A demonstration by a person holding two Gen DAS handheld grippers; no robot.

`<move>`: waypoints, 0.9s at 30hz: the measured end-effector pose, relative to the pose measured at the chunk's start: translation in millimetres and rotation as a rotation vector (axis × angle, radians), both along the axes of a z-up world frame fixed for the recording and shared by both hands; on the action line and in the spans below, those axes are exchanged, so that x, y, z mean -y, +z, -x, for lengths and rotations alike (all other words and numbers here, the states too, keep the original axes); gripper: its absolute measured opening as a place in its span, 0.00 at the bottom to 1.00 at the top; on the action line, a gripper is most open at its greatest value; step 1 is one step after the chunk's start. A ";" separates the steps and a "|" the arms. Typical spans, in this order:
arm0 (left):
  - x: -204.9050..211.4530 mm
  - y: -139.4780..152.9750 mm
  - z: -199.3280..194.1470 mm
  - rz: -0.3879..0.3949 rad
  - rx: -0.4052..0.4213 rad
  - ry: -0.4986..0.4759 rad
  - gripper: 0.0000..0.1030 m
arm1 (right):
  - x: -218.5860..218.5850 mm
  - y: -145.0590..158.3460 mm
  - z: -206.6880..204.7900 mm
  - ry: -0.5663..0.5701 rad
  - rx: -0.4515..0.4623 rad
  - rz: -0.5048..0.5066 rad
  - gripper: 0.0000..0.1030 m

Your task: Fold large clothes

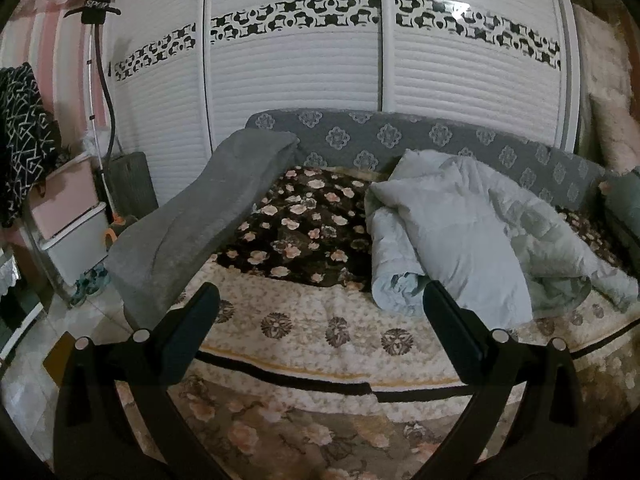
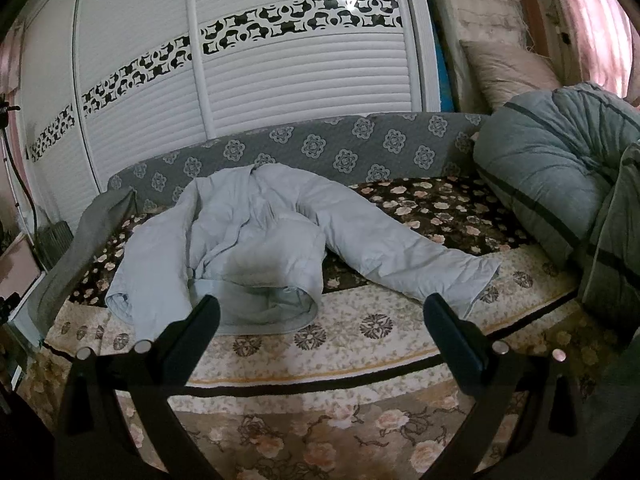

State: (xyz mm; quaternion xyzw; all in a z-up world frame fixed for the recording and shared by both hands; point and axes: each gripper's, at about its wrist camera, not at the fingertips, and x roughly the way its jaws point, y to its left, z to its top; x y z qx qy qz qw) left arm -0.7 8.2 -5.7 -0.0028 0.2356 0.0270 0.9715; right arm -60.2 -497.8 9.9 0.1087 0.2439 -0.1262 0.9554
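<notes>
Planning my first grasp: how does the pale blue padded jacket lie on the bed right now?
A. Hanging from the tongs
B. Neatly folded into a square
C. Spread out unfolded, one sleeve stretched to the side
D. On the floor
C: the pale blue padded jacket lies unfolded on the floral bed cover, one sleeve stretched sideways; both tongs are open and empty.

Pale blue padded jacket [image 2: 248, 240] lying rumpled and unfolded on the floral bedspread [image 2: 440, 208], collar toward the grey headboard [image 2: 320, 148], one sleeve stretched out sideways, the other bunched beside the body, hem gaping open
</notes>
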 end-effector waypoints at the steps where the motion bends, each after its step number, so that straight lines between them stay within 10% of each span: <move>1: 0.0 0.8 2.3 0.003 0.007 0.003 0.97 | 0.0 1.0 0.5 -0.001 0.000 -0.002 0.99; 27: -13.3 5.5 10.2 0.063 0.044 0.048 0.97 | -7.9 2.5 6.0 0.007 0.015 0.025 0.99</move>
